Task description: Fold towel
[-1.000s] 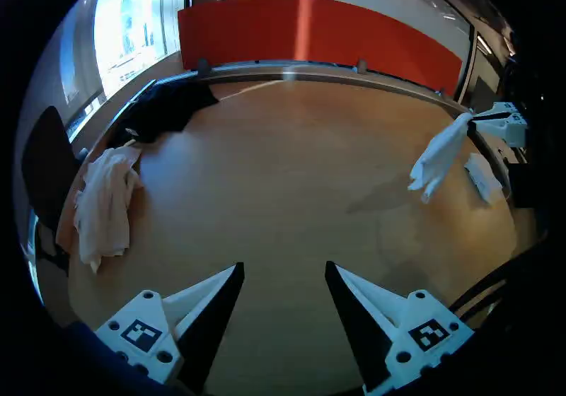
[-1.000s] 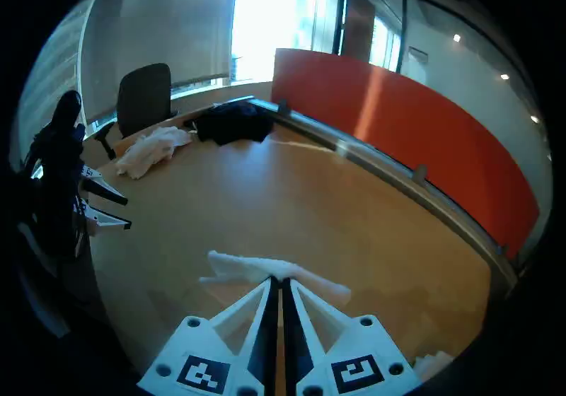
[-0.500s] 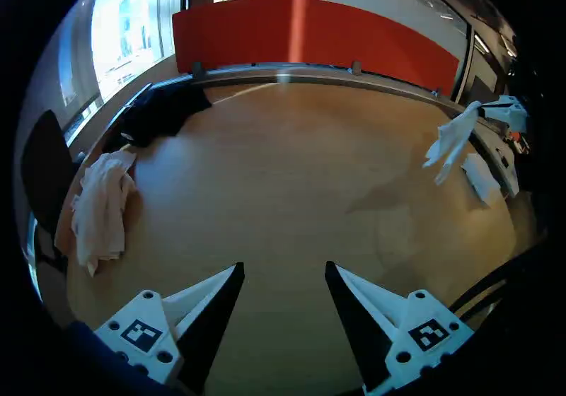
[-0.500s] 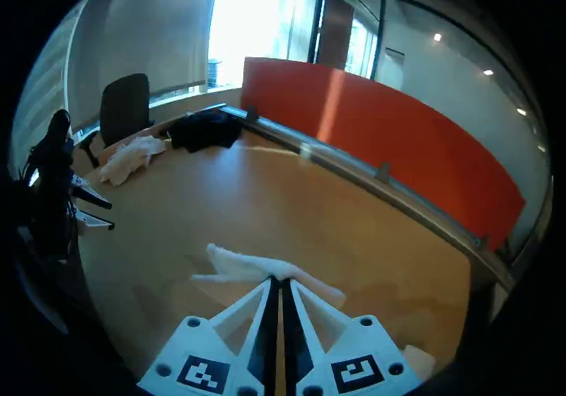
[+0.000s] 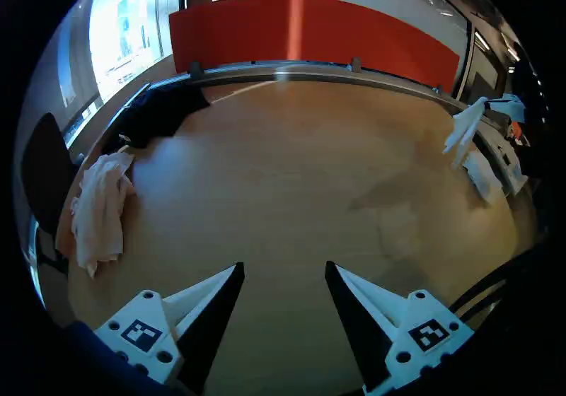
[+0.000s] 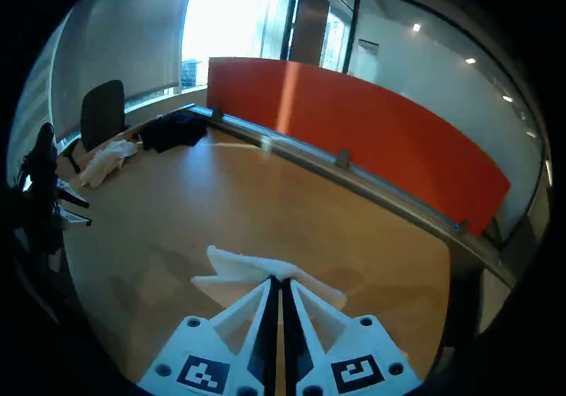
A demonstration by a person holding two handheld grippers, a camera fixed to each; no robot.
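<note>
A white towel (image 6: 244, 269) hangs bunched from my right gripper (image 6: 280, 281), whose fingers are shut on it above the wooden table (image 6: 212, 198). In the left gripper view the same towel (image 5: 463, 129) dangles at the far right, under the right gripper (image 5: 489, 104). My left gripper (image 5: 283, 269) is open low over the table's near edge, nothing between its fingers. It also appears far left in the right gripper view as the left gripper (image 6: 83, 211), held by a person in dark clothing.
A pile of white towels (image 5: 95, 208) lies at the table's left edge beside a black cloth (image 5: 159, 109). A folded white cloth (image 5: 484, 177) rests at the right edge. A red partition (image 5: 311, 32) lines the far side. A dark chair (image 6: 102, 113) stands beyond.
The right gripper has carried the hanging towel up and farther right in the left gripper view. The right gripper view now sits higher and looks more along the partition. The left gripper stays open.
</note>
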